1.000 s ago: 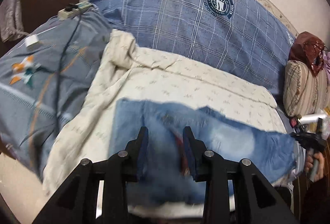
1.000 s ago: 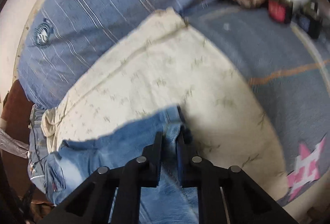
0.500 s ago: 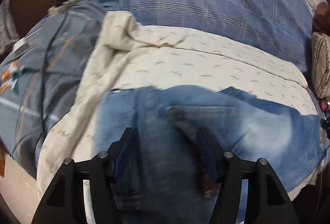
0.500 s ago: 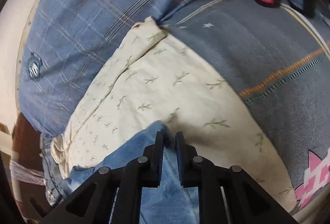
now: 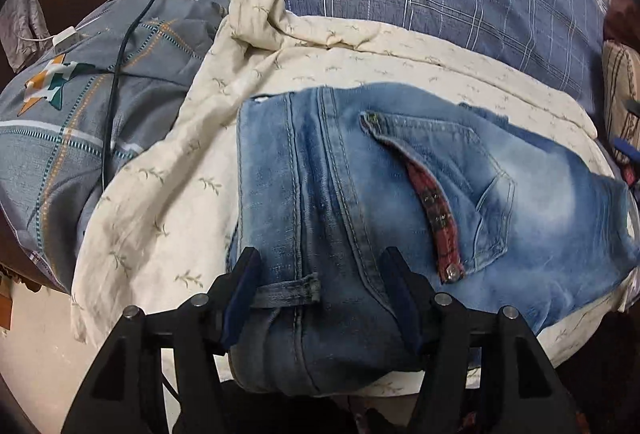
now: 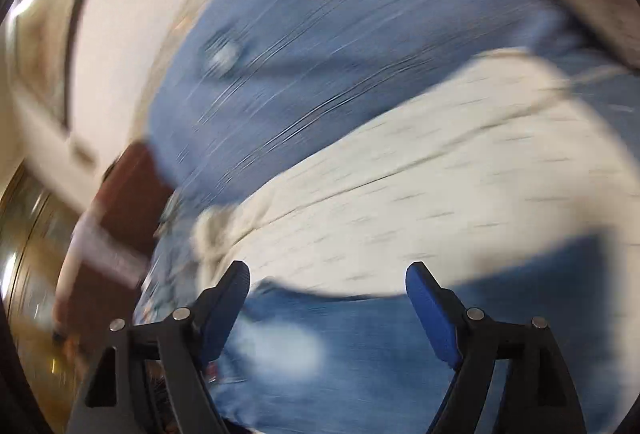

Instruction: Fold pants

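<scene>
My left gripper [image 5: 320, 282] level over the jeans [image 5: 400, 174], jaws spread astride the waistband fold, my right gripper [image 6: 328, 298] spread wide, tilted, above denim, view blurred

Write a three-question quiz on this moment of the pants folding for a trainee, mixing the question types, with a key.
1. True or false: the right gripper is clamped on the jeans.
2. What do the jeans lie on? A) a bare wooden floor B) a cream sheet with a small sprig print C) a glass table
3. Fill in: the open left gripper's fingers straddle the jeans near a belt ____.

Key
1. False: its jaws stand wide apart, with denim below them in a blurred view.
2. B
3. loop
</scene>
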Demonstrator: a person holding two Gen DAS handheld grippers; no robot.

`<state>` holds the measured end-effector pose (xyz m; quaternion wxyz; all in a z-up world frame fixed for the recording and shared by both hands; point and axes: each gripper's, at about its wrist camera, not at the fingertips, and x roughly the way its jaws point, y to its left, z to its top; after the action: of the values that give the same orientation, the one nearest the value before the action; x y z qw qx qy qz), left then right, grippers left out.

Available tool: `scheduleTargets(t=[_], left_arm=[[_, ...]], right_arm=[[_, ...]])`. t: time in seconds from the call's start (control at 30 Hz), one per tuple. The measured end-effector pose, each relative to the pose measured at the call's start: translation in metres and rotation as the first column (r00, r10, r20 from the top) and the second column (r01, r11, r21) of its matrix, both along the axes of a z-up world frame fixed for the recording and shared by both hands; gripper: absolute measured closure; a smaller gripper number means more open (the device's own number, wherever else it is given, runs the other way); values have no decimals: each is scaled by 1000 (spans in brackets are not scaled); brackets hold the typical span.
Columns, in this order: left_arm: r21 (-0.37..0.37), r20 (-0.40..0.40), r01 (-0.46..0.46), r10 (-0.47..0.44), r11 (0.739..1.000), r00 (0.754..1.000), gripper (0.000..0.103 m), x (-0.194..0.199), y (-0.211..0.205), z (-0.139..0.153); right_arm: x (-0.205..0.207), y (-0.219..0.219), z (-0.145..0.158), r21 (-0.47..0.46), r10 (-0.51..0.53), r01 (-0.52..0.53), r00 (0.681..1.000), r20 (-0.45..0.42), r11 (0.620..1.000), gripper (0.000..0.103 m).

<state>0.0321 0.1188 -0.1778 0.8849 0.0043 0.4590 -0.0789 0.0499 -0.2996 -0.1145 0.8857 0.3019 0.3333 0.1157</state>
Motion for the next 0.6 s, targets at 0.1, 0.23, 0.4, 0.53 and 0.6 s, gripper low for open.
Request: scheduleTargets(t=[0.1, 0.23, 0.4, 0.53, 0.6], left_arm=[[-5, -5, 14, -14, 1000, 1000, 39, -4, 3, 0], [-4, -10, 39, -39, 999, 999, 37, -9, 8, -7], [-13, -3, 61, -62, 998, 998, 37, -16, 11, -13], [-20, -6, 61, -62, 998, 998, 36, -13, 11, -14], [-23, -11, 59, -59, 998, 998, 36, -11, 11, -11]], right_arm=[[46, 77, -14, -124, 141, -150, 987, -76, 981, 26], [89, 135, -41, -175, 254, -284, 952, -173, 943, 48], [118, 176, -71, -302, 318, -400, 904, -286, 865, 68], [134, 187, -83, -406, 247, -356, 922, -296, 841, 69], [140, 183, -81, -388, 201, -299, 941, -272, 872, 69]])
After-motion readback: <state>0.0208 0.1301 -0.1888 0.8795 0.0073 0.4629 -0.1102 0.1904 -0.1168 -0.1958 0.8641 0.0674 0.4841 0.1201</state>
